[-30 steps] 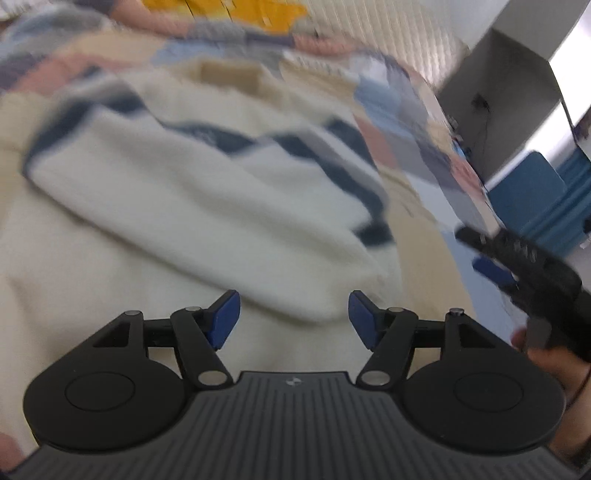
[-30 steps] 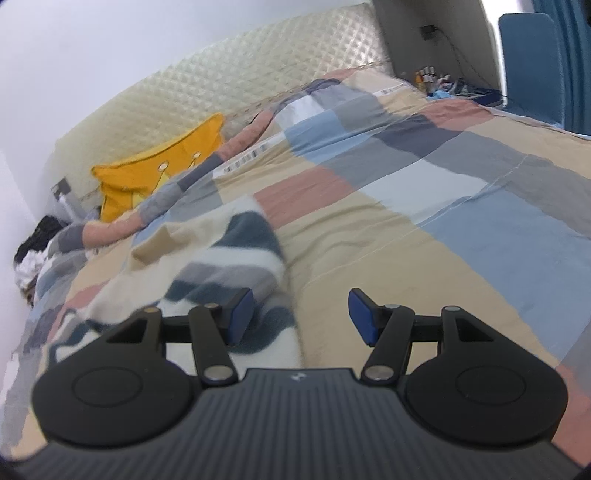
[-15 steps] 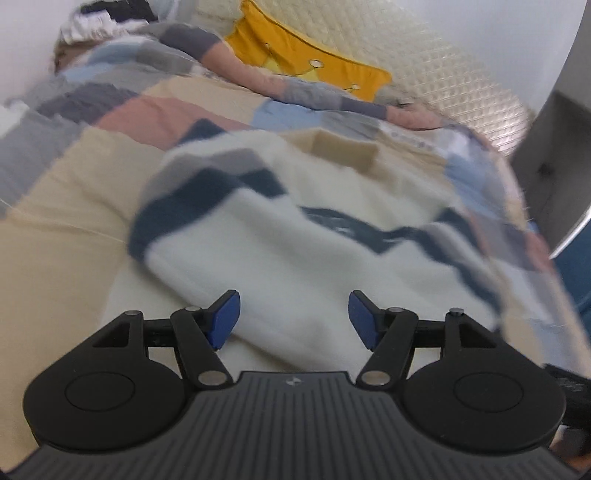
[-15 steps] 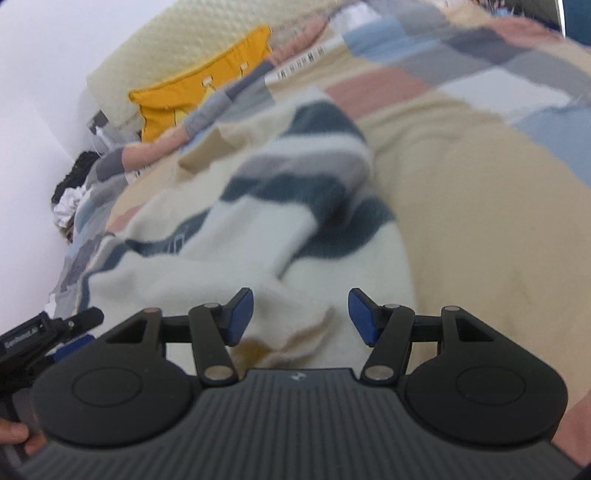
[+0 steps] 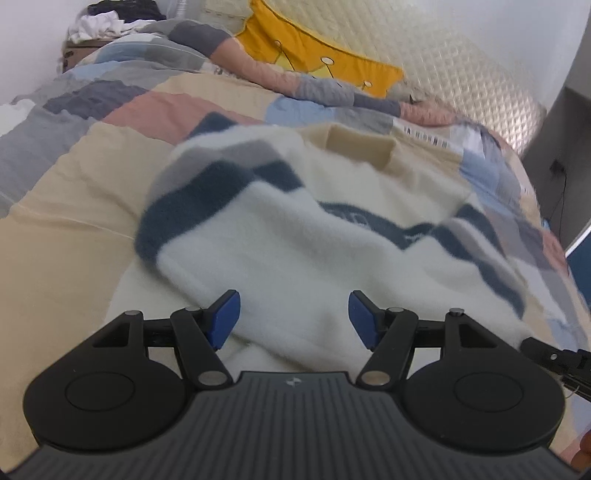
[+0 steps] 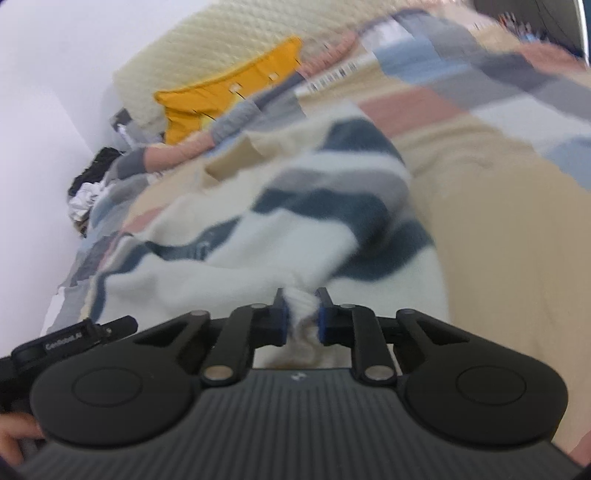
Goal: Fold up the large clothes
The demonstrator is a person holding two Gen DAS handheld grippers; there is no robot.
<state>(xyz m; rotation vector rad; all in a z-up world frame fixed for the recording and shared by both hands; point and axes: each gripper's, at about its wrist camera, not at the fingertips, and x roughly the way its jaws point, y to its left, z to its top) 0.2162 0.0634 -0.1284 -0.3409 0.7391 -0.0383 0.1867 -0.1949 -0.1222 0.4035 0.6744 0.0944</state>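
I see a thick, fuzzy sweater (image 5: 295, 236) lying on the bed (image 5: 66, 229), filling the middle of both views. It is cream-white fleece with dark blue and grey stripes and a tan, squared collar (image 5: 358, 147) at its far end, toward the upper middle of the left view. Its long axis runs from my grippers at the bottom of the frame up toward the headboard (image 5: 461, 81), collar away from me. A striped sleeve is folded across the body, its rounded fold standing out at centre left in the left view.

My left gripper (image 5: 293, 317) stands wide, blue pads apart, with the near hem of the sweater lying between them but not pinched. My right gripper (image 6: 301, 314) is closing, jaws narrow, and a bunched white ribbed edge of the sweater sits squeezed between the blue pads.

The bed carries a patchwork quilt (image 5: 155, 110) of tan, pink, grey and blue blocks, soft and slightly rumpled. On the left side of the left view there is bare tan quilt beside the sweater; in the right view a broad tan stretch lies open on the right. A yellow pillow (image 5: 317, 59) leans against the quilted, diamond-stitched headboard at the top. A pile of clothes (image 5: 107, 22) sits in the upper left corner.
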